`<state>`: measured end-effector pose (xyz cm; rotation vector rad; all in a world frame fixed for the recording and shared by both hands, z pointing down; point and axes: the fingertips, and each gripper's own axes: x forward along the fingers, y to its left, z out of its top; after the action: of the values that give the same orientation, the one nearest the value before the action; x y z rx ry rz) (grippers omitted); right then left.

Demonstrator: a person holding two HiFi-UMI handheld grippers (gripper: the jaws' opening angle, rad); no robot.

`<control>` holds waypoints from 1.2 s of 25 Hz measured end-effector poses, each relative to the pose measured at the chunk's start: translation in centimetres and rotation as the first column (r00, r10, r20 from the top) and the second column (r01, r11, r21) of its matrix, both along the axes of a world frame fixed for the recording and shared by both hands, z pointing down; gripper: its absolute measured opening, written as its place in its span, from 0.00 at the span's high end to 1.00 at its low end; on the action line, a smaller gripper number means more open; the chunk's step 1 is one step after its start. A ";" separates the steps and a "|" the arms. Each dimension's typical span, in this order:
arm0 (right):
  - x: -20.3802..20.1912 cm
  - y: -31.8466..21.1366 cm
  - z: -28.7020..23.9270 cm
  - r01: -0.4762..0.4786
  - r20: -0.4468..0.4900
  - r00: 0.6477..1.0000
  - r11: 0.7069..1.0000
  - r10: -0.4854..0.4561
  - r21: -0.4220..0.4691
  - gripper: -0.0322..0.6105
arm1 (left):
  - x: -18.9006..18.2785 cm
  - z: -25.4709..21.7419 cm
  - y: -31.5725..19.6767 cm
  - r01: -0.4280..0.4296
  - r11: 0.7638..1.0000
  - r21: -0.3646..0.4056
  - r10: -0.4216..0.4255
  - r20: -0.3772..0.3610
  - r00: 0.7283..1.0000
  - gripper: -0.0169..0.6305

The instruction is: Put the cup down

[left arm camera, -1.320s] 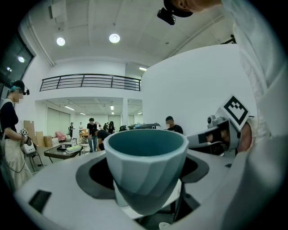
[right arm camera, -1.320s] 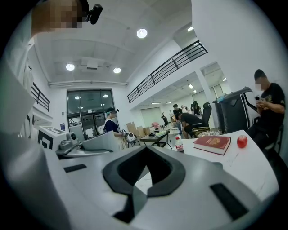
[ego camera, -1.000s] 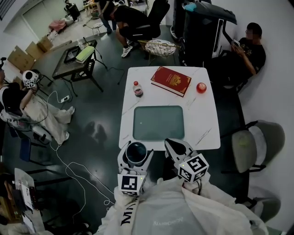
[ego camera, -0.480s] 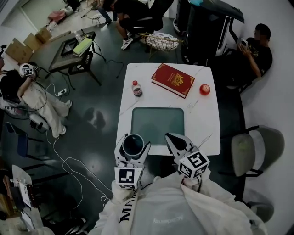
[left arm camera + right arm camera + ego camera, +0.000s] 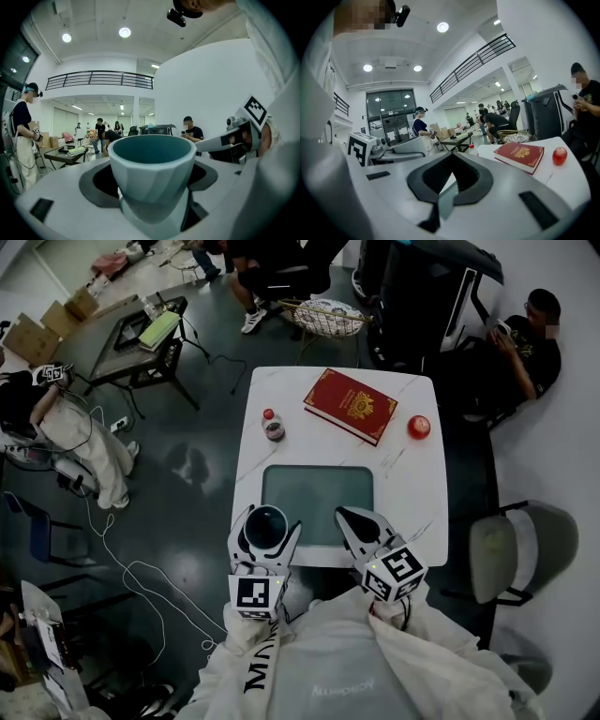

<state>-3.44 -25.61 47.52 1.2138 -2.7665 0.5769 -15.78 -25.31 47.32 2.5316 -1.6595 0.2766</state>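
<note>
The left tongs [image 5: 266, 517] are clenched on the cup [image 5: 265, 529] — a pale, faceted cup with a teal inside, upright and mouth up, its sides pressed between the two jaws in the left gripper view. From the head view it sits over the near left part of the white tabletop [image 5: 412, 486], just beside the near left corner of the grey-green mat [image 5: 317, 501]; whether its base touches the surface cannot be told. The right tongs [image 5: 352, 521] are closed with nothing between them, their tips over the mat's near edge. Farther back lie a red book [image 5: 350, 406], a red apple [image 5: 418, 427] and a small red-capped bottle [image 5: 272, 425] — well apart from both tongs.
</note>
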 end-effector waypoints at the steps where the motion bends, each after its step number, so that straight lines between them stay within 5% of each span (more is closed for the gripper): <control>1: 0.0 -0.3 0.1 -0.001 -0.001 1.000 1.000 0.001 -0.002 0.94 | 0.0 0.1 -0.3 0.000 1.000 0.000 0.000 0.000 1.000 0.36; 30: 1.5 -7.4 5.8 0.008 -0.056 0.998 1.000 -0.009 -0.024 0.94 | 0.4 7.2 -9.1 0.037 0.999 -0.015 -0.036 0.034 0.999 0.36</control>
<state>-1.93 -32.99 53.29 1.1943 -2.7092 0.5636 -15.38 -34.37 54.54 2.4963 -1.7069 0.3287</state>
